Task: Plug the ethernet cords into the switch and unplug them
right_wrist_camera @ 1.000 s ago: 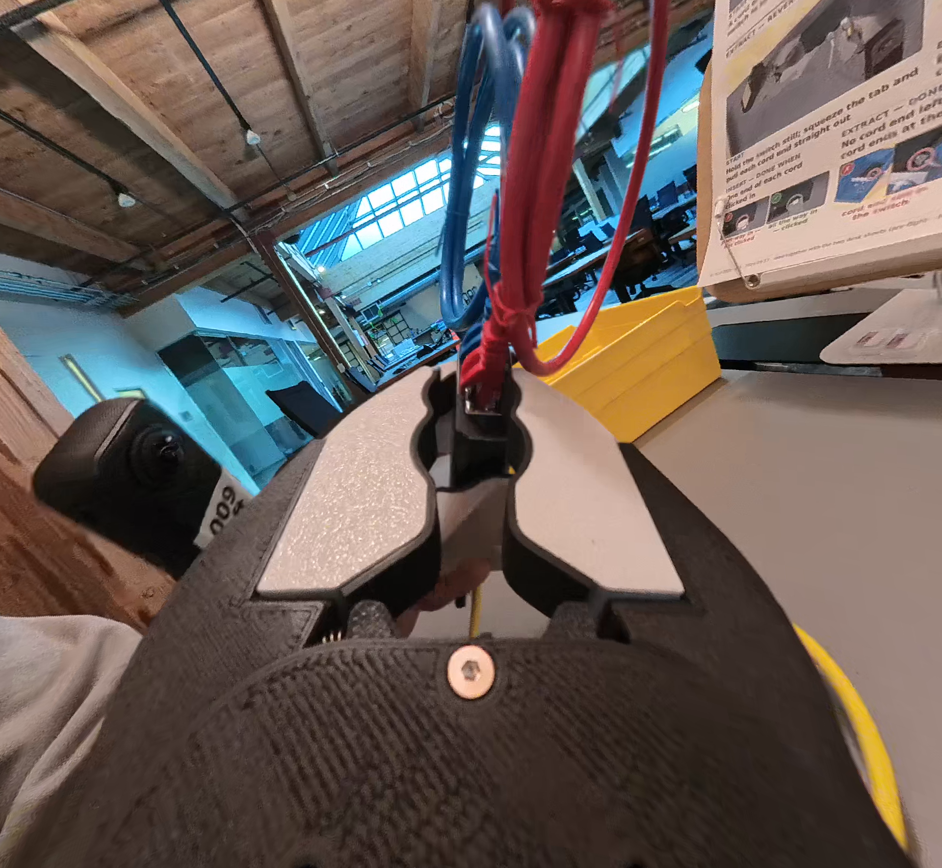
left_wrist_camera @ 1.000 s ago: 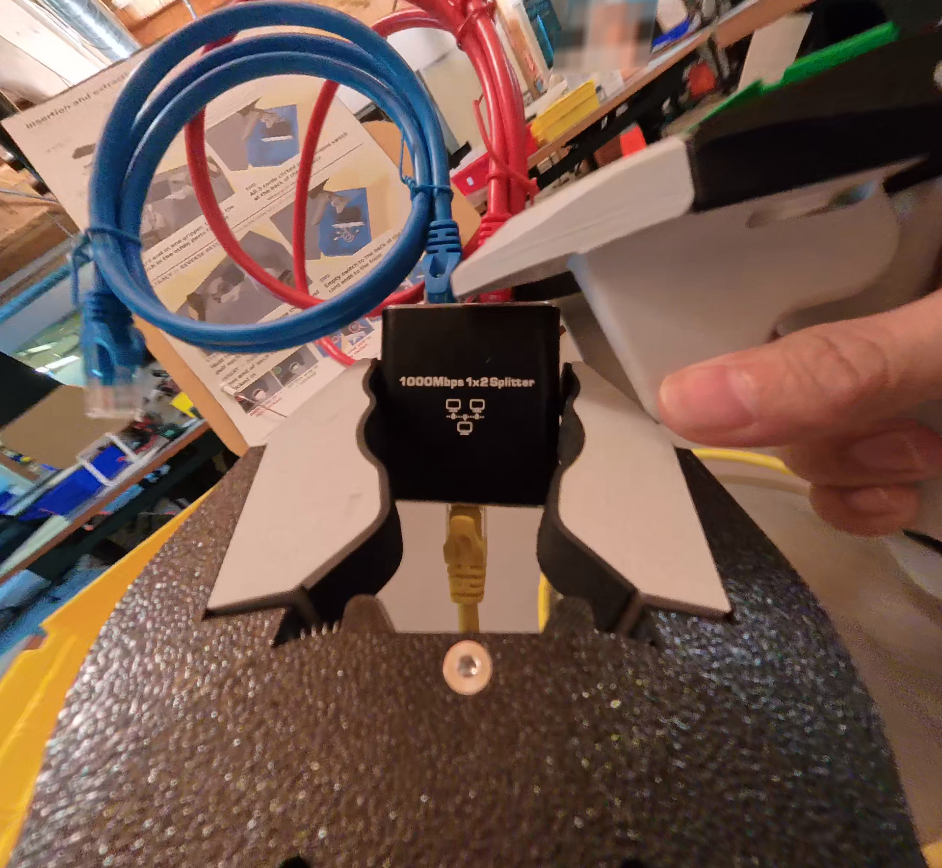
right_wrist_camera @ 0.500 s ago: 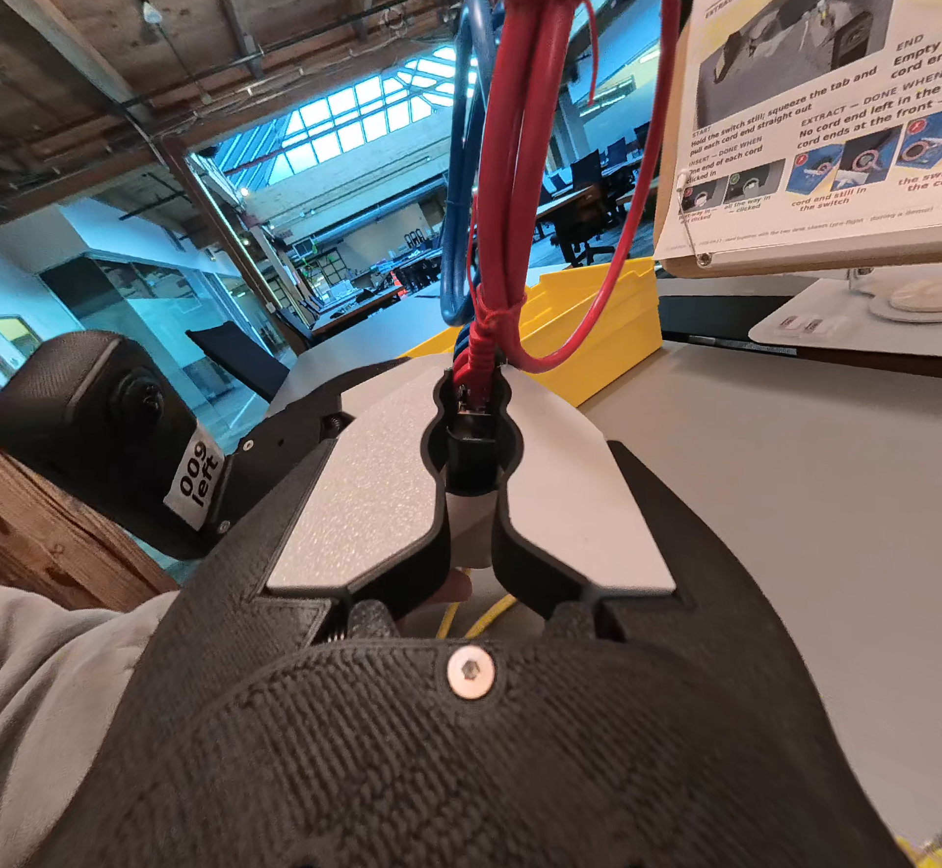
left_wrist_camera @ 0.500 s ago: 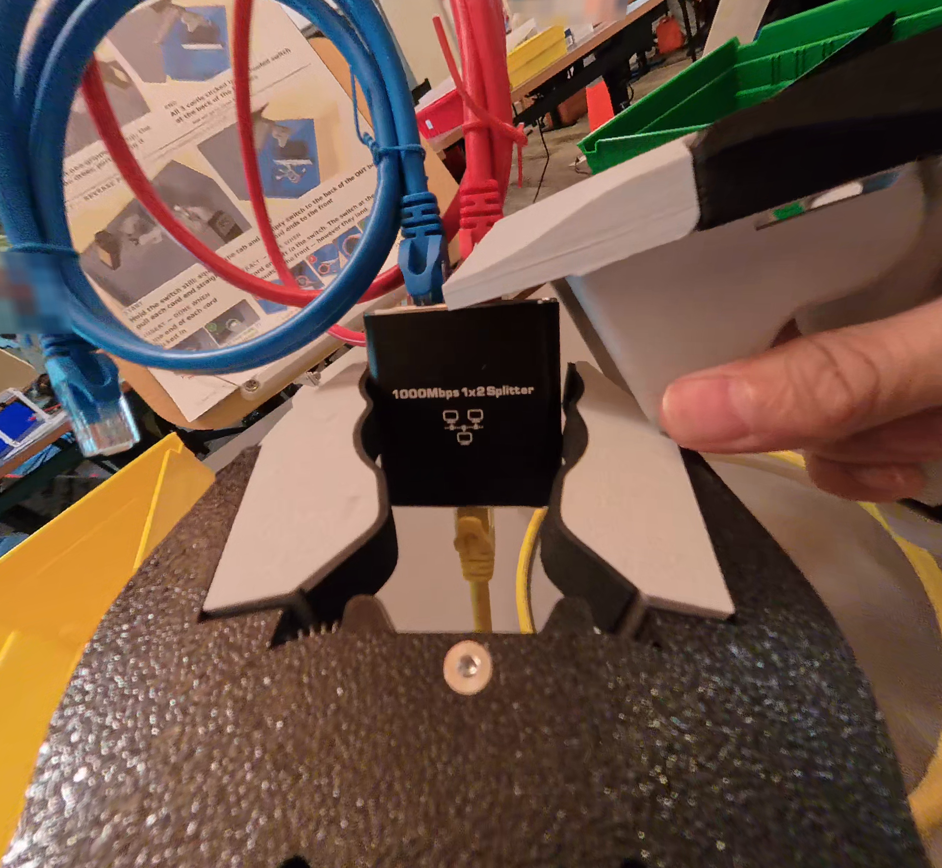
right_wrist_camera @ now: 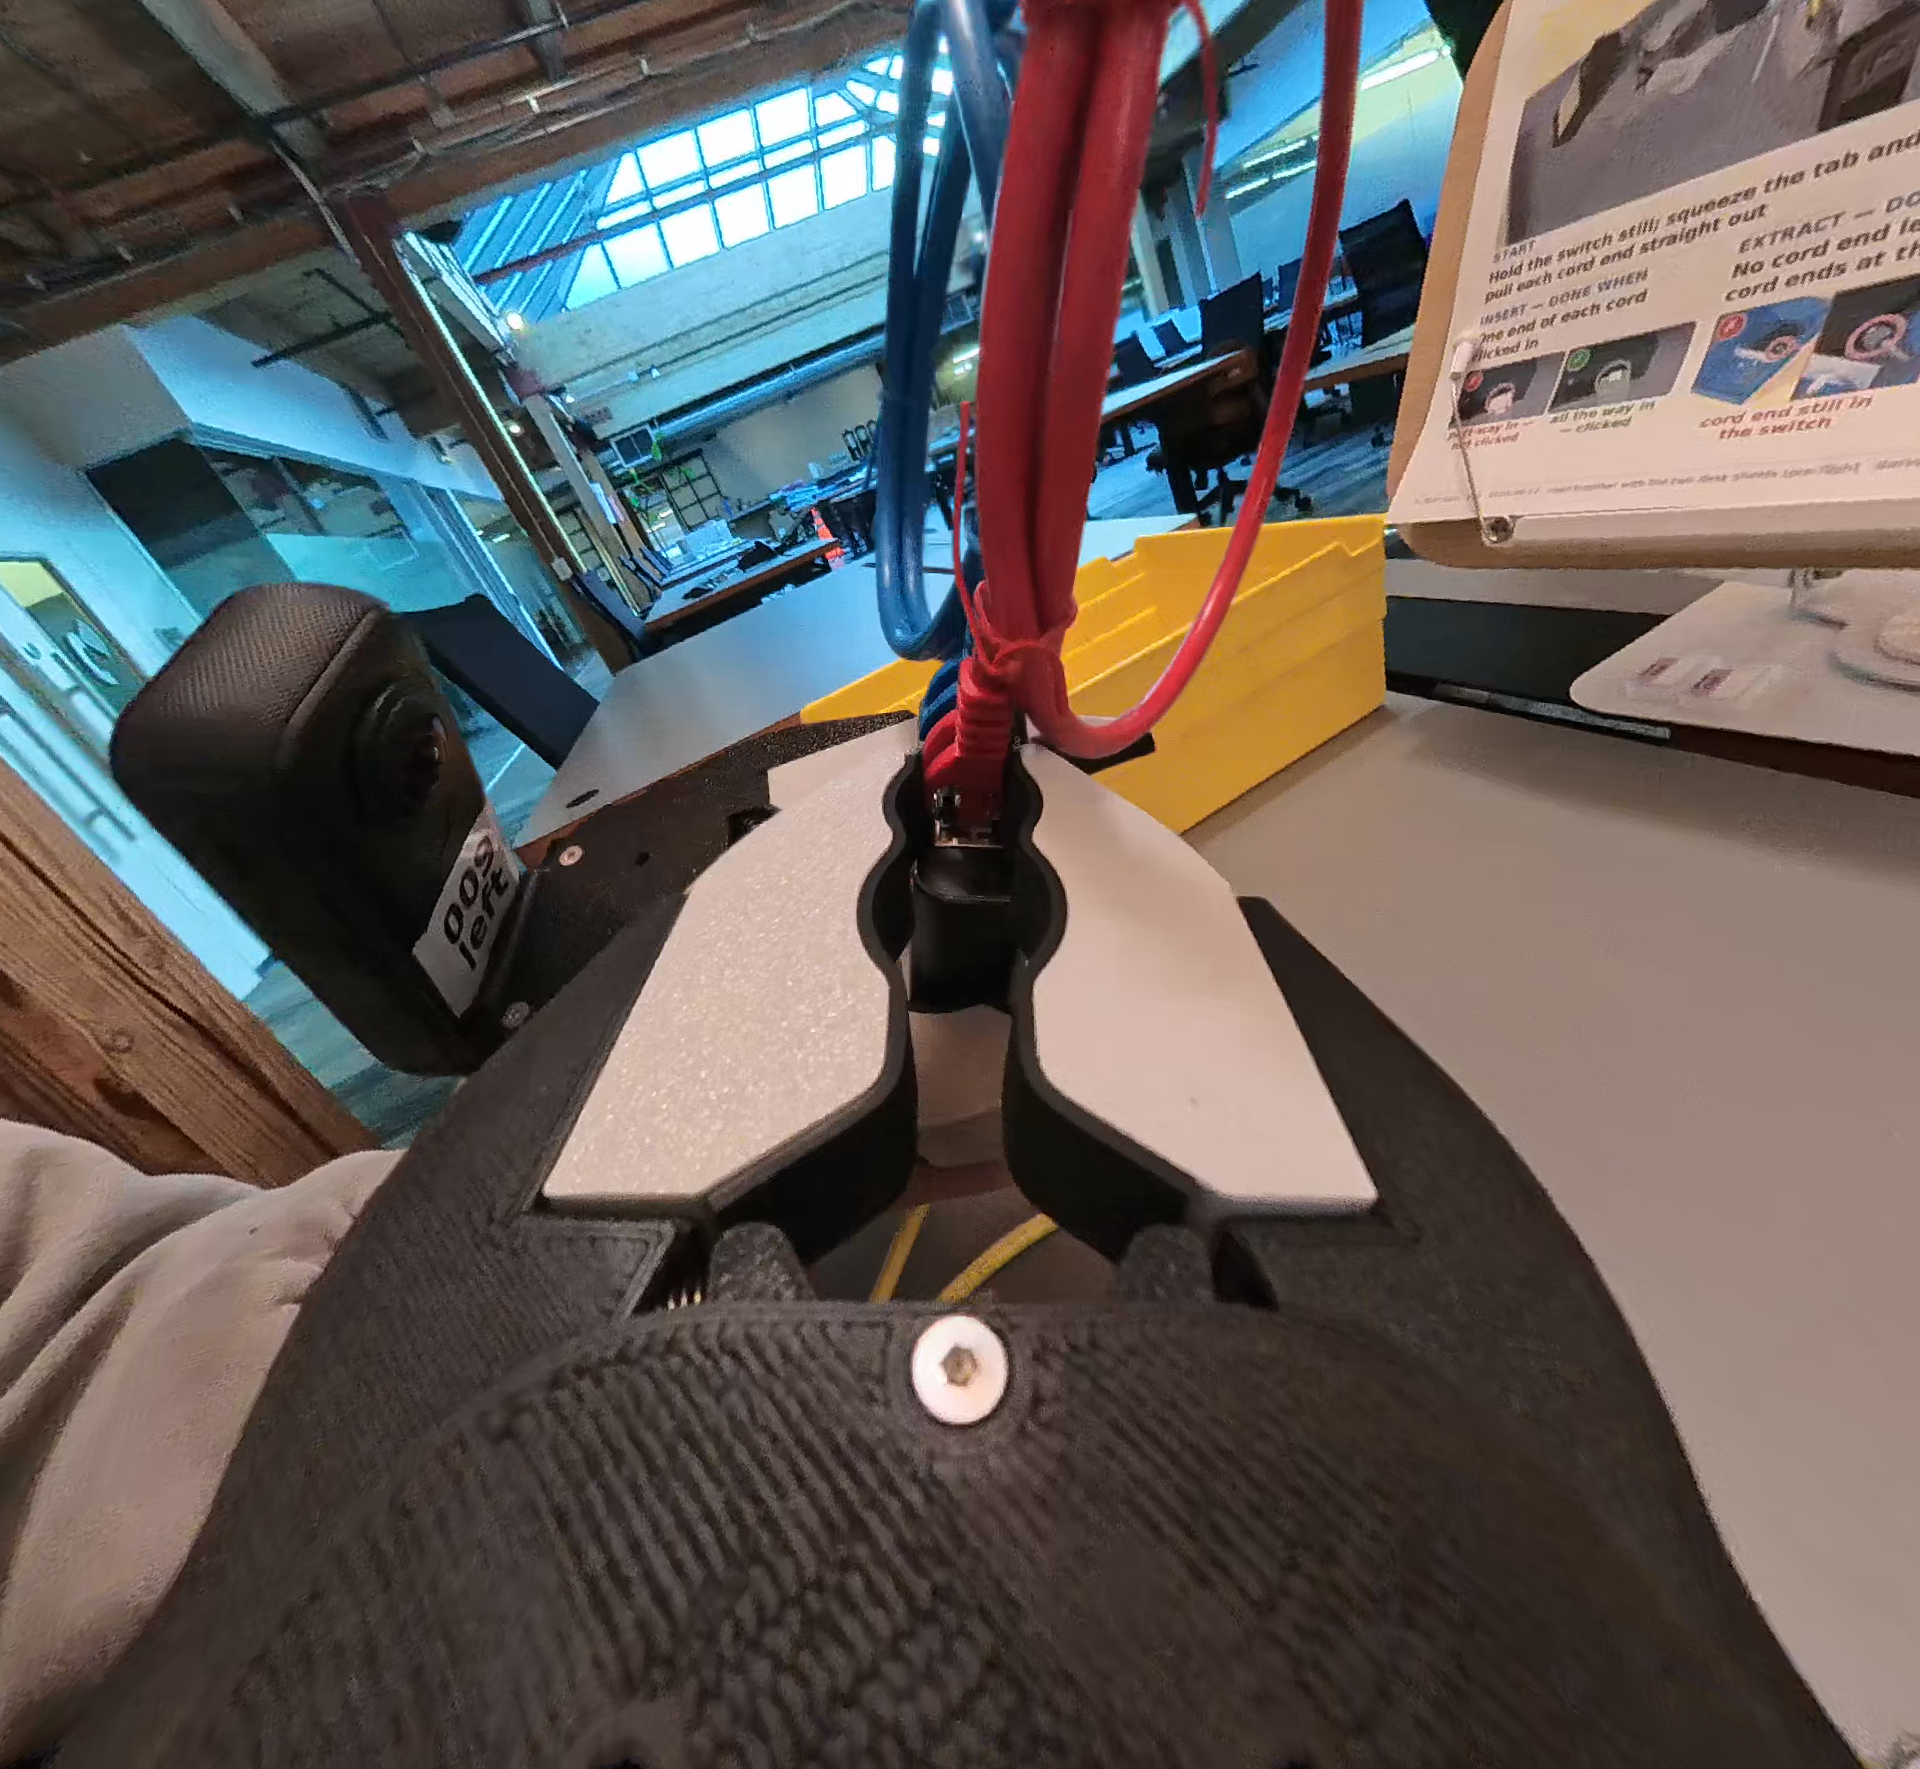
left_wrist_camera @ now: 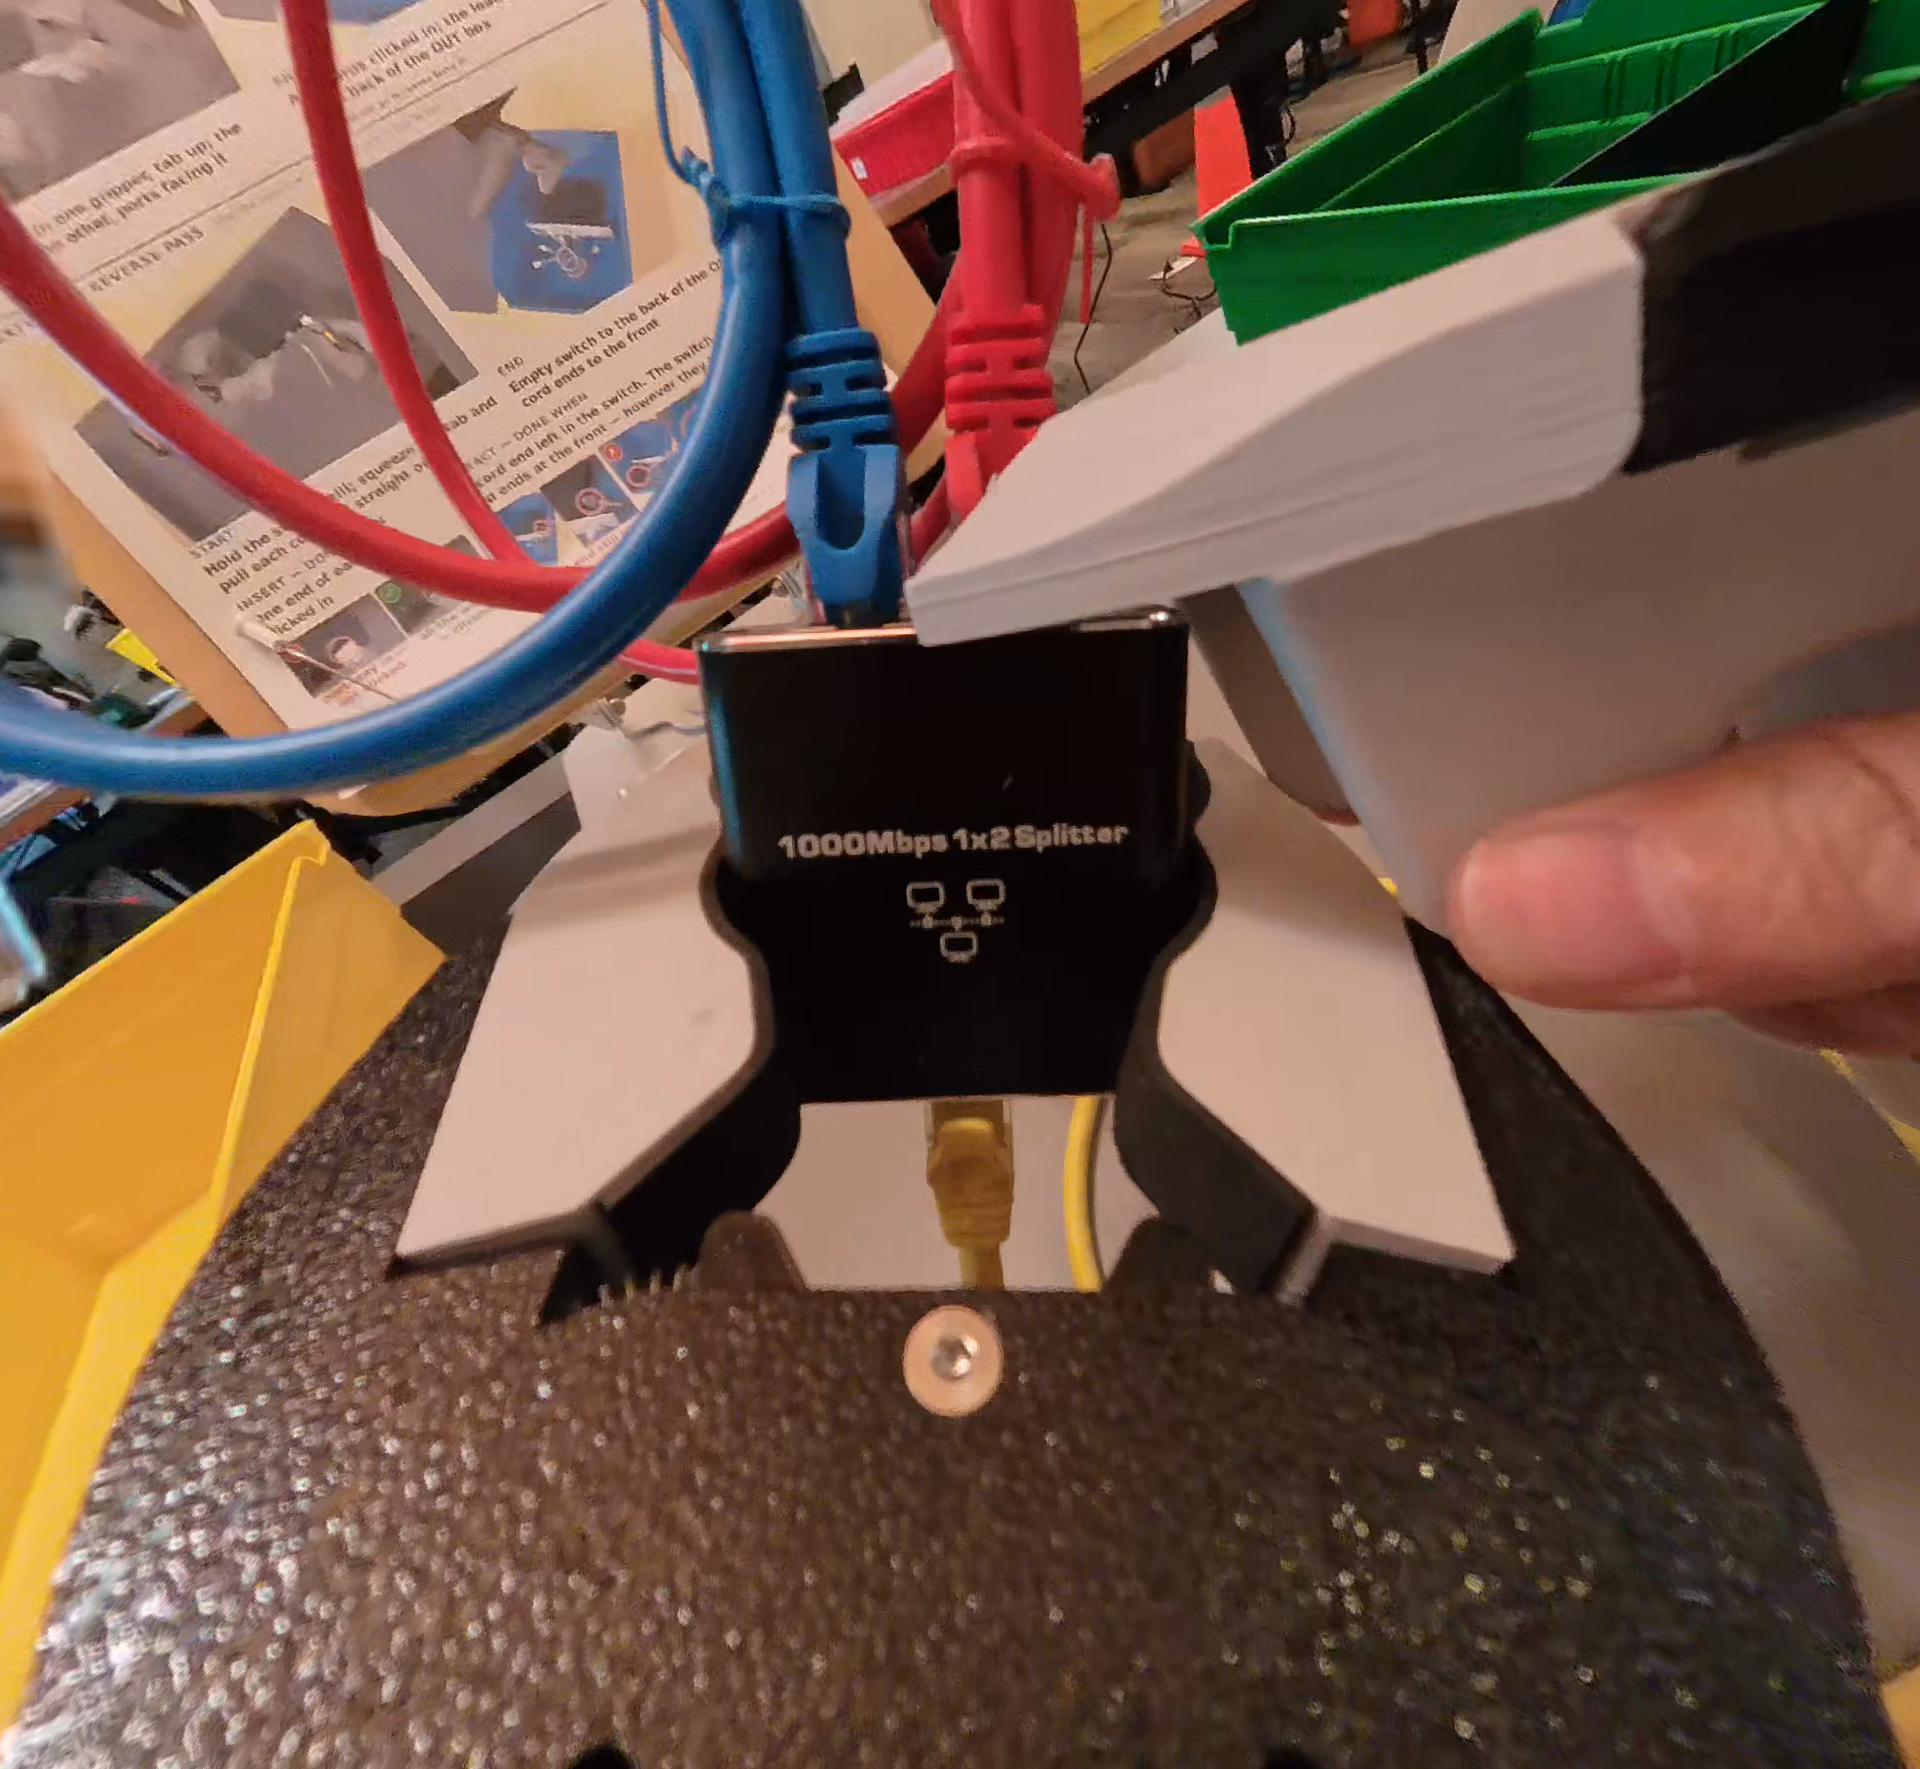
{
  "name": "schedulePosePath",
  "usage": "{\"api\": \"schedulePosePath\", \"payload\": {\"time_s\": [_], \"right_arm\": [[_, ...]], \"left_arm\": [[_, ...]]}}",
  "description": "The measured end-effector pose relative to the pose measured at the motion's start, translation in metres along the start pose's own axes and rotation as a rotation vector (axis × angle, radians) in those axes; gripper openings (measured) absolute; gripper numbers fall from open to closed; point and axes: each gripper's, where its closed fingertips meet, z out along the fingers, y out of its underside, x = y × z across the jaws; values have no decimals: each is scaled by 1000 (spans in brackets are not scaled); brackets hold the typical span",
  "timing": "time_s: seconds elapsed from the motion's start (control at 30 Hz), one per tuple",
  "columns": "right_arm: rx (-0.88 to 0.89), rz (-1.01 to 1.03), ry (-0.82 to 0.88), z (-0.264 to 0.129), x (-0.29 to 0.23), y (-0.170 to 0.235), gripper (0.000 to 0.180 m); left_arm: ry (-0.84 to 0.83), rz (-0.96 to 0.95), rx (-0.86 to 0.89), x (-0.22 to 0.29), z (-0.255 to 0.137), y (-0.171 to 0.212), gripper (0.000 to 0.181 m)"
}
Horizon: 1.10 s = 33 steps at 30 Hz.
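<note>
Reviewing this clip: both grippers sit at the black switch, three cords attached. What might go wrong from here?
1. The right gripper closes at the red plug, right beside the blue plug; it might catch the wrong one.
2. The left gripper grips only the switch's lower half; a hard pull might slide it out.

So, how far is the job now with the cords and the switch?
Done: the blue cord and yellow cord sit plugged in the switch, which the left gripper clamps. In hand: the right gripper is closed at the red cord plug where it meets the switch; whether seating or pulling, I cannot tell. Left: unplugging the cords.
</note>
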Motion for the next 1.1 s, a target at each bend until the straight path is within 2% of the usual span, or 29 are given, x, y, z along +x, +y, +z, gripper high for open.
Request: {"api": "schedulePosePath", "payload": {"time_s": [0.17,0.37,0.5,0.57,0.73,0.93,1.1], "right_arm": [[-4,-21,23,0,4,3,14],[-77,-184,77,1,-2,3,15],[-44,-88,45,-1,-5,-1,14],[-82,-158,69,-1,-4,1,15],[-175,-324,135,-1,-7,4,15],[-34,-62,34,-4,-8,-4,14],[-168,-288,147,-3,-4,2,14]], "left_arm": [[6,1,-39,2,4,6,76],[49,-50,1,4,1,2,75],[18,-15,49,2,0,-3,76],[-2,10,53,0,1,-2,76],[65,-67,85,7,1,-2,76],[-16,6,117,0,-3,-10,76],[75,-102,106,9,1,-3,79]]}}
